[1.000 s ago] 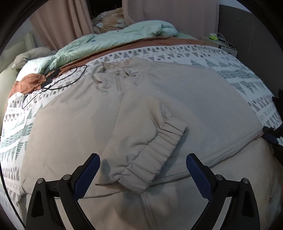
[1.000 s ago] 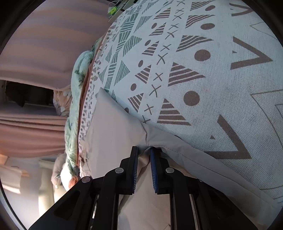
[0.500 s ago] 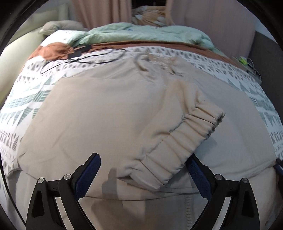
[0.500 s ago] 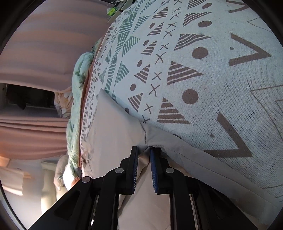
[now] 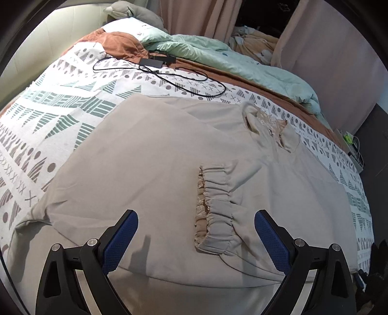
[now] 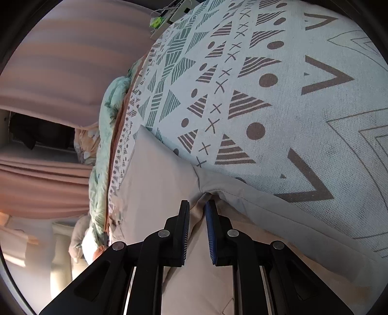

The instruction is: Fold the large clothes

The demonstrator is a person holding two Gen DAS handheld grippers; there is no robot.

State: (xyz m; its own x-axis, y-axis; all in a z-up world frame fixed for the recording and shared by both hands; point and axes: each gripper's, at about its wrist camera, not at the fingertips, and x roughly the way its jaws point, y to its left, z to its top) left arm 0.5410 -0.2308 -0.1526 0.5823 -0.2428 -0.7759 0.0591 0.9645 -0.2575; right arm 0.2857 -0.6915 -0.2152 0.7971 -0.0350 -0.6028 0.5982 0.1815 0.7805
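A large beige zip jacket (image 5: 155, 164) lies spread flat on the patterned bedspread (image 5: 60, 109). One sleeve is folded across its chest, with the gathered cuff (image 5: 215, 206) pointing toward me. My left gripper (image 5: 196, 232) is open and empty, hovering above the jacket's lower part just left of the cuff. My right gripper (image 6: 197, 206) is shut on a fold at the jacket's corner (image 6: 203, 191), low against the bedspread (image 6: 266, 97).
A black charger with a looped cable (image 5: 157, 65) lies on the bedspread beyond the jacket. A mint-green duvet (image 5: 230, 58) and rust blanket (image 5: 116, 43) are bunched at the far end. Curtains (image 5: 194, 17) hang behind. A cluttered bedside surface (image 5: 349, 140) is at right.
The left gripper has swung left and turned over the jacket, so the folded cuff now sits right of centre. The right gripper has stayed clamped on the jacket's corner, barely moving.
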